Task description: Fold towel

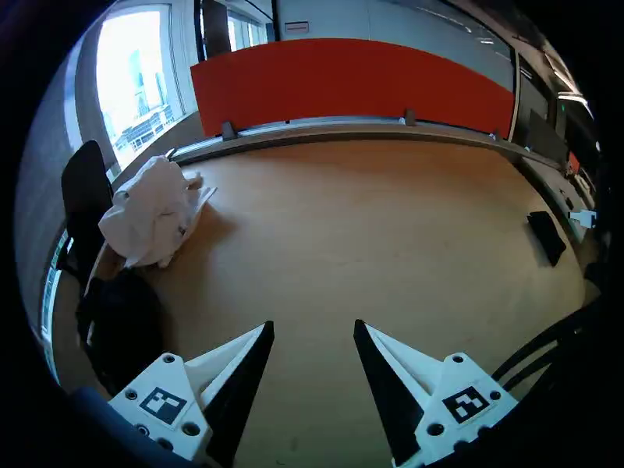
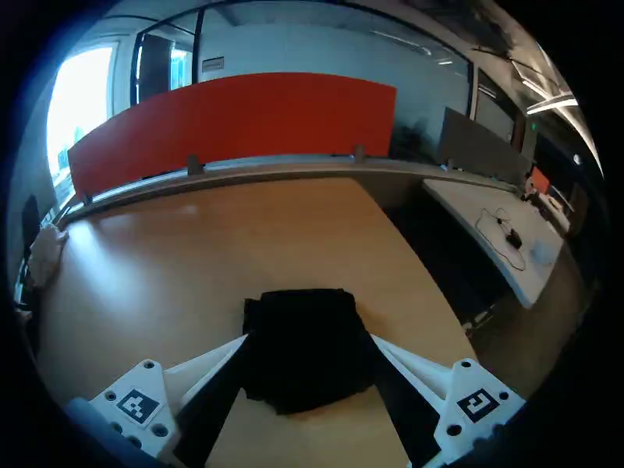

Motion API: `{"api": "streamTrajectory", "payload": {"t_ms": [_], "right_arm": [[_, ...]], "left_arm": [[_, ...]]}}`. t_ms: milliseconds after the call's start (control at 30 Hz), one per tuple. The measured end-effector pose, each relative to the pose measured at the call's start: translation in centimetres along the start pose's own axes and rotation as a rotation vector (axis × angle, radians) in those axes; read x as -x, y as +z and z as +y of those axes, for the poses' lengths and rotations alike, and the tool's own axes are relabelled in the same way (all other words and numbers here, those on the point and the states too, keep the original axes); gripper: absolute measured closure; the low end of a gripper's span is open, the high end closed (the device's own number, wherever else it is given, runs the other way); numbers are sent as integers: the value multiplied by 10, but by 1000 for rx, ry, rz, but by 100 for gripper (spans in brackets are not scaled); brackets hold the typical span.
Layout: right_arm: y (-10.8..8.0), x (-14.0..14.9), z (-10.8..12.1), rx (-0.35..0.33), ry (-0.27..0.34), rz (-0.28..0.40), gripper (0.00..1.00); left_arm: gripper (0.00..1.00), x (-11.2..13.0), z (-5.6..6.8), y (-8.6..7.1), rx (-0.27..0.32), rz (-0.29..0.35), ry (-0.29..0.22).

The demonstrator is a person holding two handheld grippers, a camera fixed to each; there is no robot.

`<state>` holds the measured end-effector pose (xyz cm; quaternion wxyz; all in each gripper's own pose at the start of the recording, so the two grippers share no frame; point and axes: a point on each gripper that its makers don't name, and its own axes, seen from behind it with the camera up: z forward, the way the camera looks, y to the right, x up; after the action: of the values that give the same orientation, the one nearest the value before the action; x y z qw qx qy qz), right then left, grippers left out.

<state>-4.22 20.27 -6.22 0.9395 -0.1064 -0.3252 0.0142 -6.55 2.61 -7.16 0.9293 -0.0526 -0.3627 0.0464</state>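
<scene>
A black towel (image 2: 308,347), folded into a small thick rectangle, lies on the wooden table (image 2: 195,249) close to its right edge. My right gripper (image 2: 308,339) is open, its two fingers spread wide on either side of the towel, whose edges cover the fingertips. In the left gripper view the same black towel (image 1: 546,236) is a small dark shape at the far right of the table. My left gripper (image 1: 312,327) is open over bare wood (image 1: 351,234), with nothing between its fingers.
A heap of crumpled white cloths (image 1: 152,210) sits at the table's left end, next to a black chair (image 1: 86,195). A red partition (image 1: 351,78) runs along the far edge. To the right, across a gap, stands a white desk (image 2: 499,234) with cables.
</scene>
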Motion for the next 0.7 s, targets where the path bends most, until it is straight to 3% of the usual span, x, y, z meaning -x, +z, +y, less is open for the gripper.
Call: {"api": "streamTrajectory", "payload": {"t_ms": [300,700], "right_arm": [[-8,-28,-11,-22,-1,125,0],[-39,-88,-48,-87,-11,331,0]], "left_arm": [[25,-10,-4,-4,-13,33,-10],[25,-32,-4,-6,-20,95,-17]]}}
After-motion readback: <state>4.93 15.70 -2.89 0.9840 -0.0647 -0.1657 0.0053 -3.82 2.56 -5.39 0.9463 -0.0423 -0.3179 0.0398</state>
